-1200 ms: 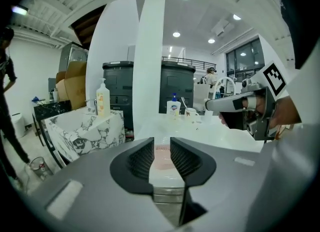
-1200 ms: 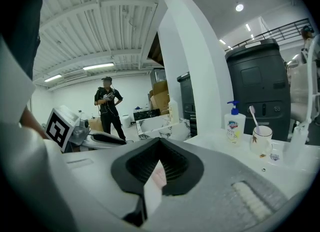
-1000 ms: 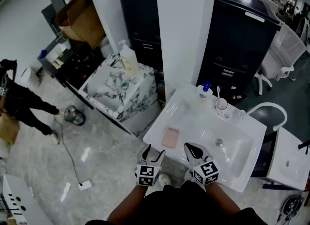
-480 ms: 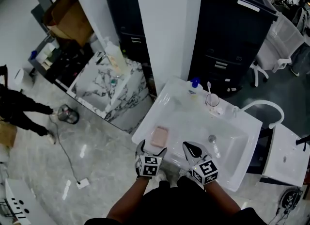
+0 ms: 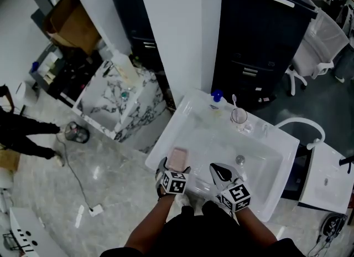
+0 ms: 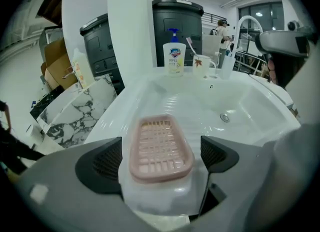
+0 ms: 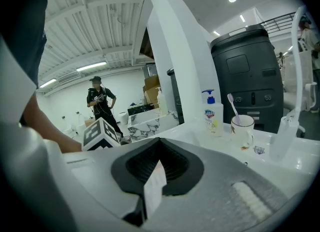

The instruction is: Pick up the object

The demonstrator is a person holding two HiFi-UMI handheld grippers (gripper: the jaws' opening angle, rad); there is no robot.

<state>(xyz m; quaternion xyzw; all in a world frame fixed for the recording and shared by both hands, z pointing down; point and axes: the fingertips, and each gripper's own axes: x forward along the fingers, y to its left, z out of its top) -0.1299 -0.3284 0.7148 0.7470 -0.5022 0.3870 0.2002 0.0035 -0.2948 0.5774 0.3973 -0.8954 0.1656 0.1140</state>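
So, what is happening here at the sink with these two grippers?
A person stands at a white sink with a gripper in each hand. The left gripper is at the pink soap dish that lies on the sink's ledge. Its jaws have just been opening and now stand wide on either side of the dish, without pressing on it. The right gripper is shut, beside it. The dish is not yet picked up.
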